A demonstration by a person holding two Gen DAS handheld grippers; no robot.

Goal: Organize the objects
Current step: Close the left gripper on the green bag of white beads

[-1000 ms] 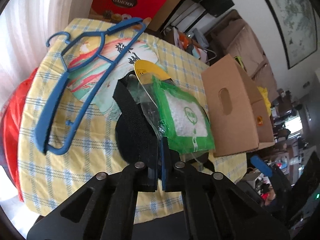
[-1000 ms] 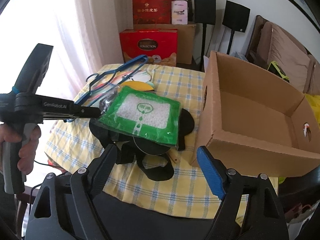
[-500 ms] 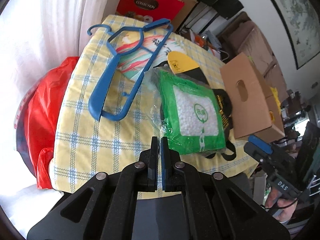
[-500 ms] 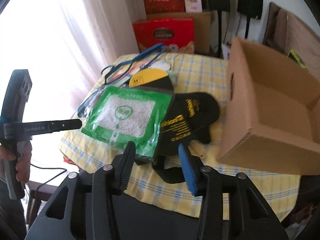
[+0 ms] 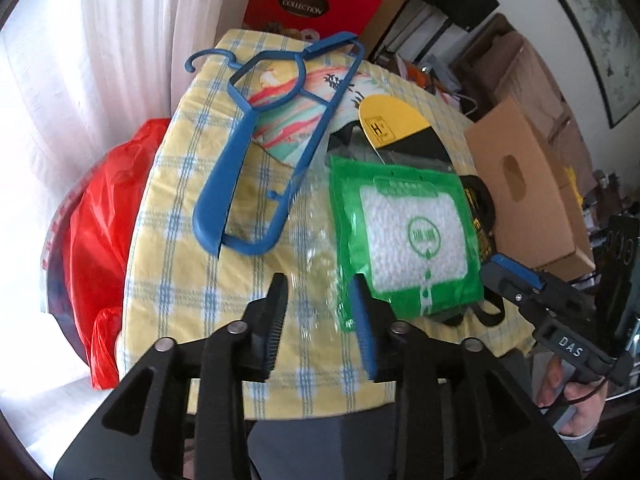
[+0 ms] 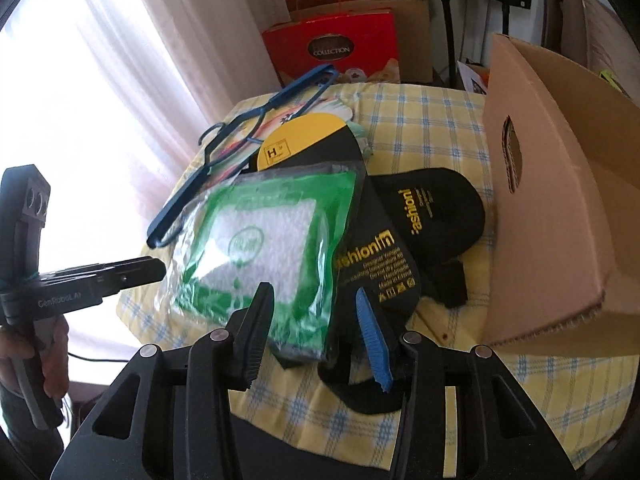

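Observation:
A green packet of white beads [image 5: 408, 236] in clear plastic lies on black insoles [image 6: 384, 248] on the yellow checked table [image 5: 188, 264]. It also shows in the right wrist view [image 6: 256, 248]. My left gripper [image 5: 320, 300] is open at the packet's near left corner, its clear plastic edge between the jaws. My right gripper [image 6: 312, 312] is open, its jaws astride the packet's near edge and the insole. An open cardboard box [image 6: 560, 184] stands on the table to the right.
A blue hanger [image 5: 260, 152] lies on a colourful fan [image 5: 288, 120] at the back left. A yellow-tipped insole [image 5: 392, 124] lies behind the packet. A red bag [image 5: 100, 216] hangs off the table's left. Red gift boxes [image 6: 340, 52] stand behind.
My left gripper has opened and let go of the packet's plastic. The packet now rests on the insoles. My right gripper has moved in over the packet's near edge.

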